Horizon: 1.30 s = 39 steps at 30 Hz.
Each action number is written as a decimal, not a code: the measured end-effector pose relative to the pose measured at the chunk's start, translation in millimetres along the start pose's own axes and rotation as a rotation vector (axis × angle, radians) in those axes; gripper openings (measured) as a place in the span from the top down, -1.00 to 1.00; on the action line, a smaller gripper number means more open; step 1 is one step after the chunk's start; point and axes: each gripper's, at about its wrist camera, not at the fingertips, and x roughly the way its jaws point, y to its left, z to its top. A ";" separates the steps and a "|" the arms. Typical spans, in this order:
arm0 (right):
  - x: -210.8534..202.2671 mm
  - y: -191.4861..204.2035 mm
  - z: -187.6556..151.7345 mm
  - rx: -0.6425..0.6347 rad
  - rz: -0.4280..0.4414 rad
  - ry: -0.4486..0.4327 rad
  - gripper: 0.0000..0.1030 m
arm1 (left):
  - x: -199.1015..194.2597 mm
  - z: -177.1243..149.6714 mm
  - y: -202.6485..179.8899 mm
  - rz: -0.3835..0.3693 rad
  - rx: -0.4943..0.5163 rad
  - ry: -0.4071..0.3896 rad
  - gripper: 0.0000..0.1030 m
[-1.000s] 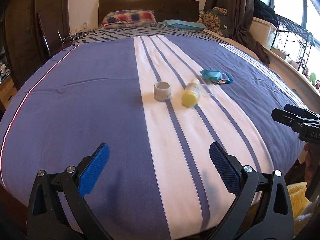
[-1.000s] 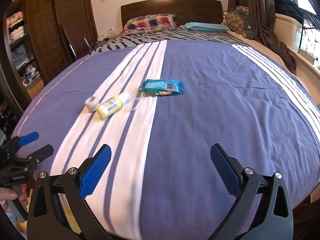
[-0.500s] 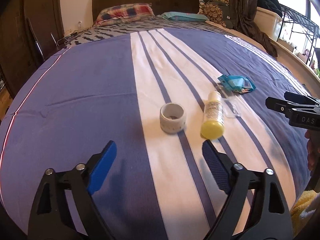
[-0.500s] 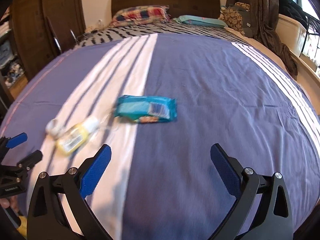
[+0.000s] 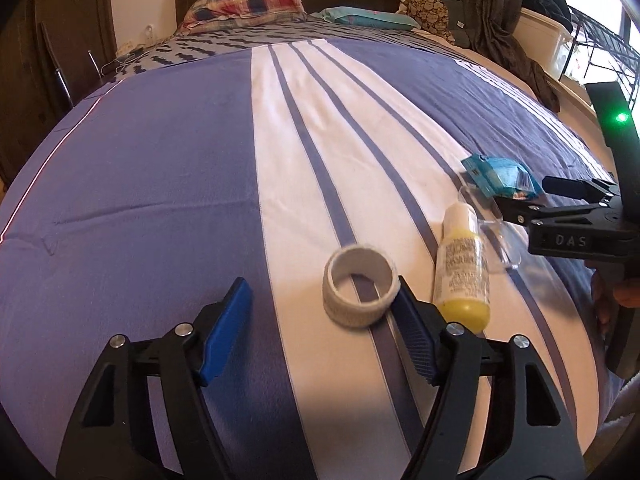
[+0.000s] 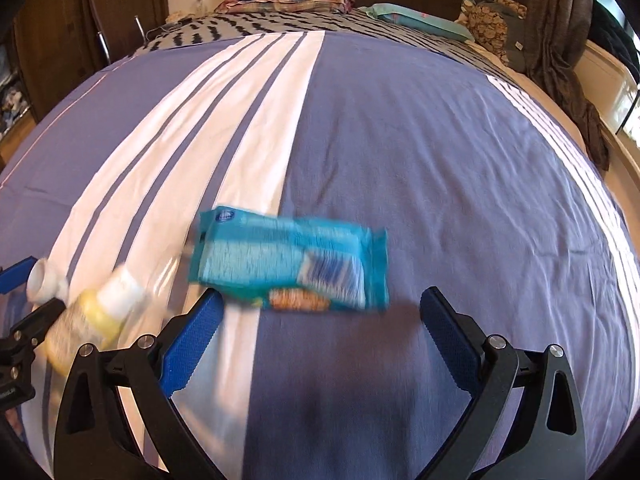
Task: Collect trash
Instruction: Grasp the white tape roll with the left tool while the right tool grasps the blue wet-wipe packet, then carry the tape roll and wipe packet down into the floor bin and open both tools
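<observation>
Two hand-held grippers, jaws apart: left hand-held gripper (image 5: 322, 318) should shift toward 1 o'clock to straddle the tape roll (image 5: 361, 285); right hand-held gripper (image 6: 320, 322) should centre on the blue wipes packet (image 6: 290, 264) before closing.

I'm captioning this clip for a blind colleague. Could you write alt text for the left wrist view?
The open left claw reaches over a purple-and-white striped bedspread toward a white tape ring, its right pad beside the ring. A yellow bottle lies just right, a teal wrapper farther back, where the right claw enters.
</observation>
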 end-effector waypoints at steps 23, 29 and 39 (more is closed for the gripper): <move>-21.7 -3.7 9.1 -0.030 0.088 -0.065 0.23 | -31.5 -0.9 -9.6 -0.003 0.004 -0.055 0.40; -89.5 -7.2 -6.4 -0.019 0.096 -0.159 0.23 | -101.1 -6.1 -19.7 -0.008 -0.002 -0.169 0.40; -217.0 6.5 -51.5 -0.039 0.126 -0.340 0.23 | -211.1 -42.9 -51.9 -0.046 0.039 -0.321 0.39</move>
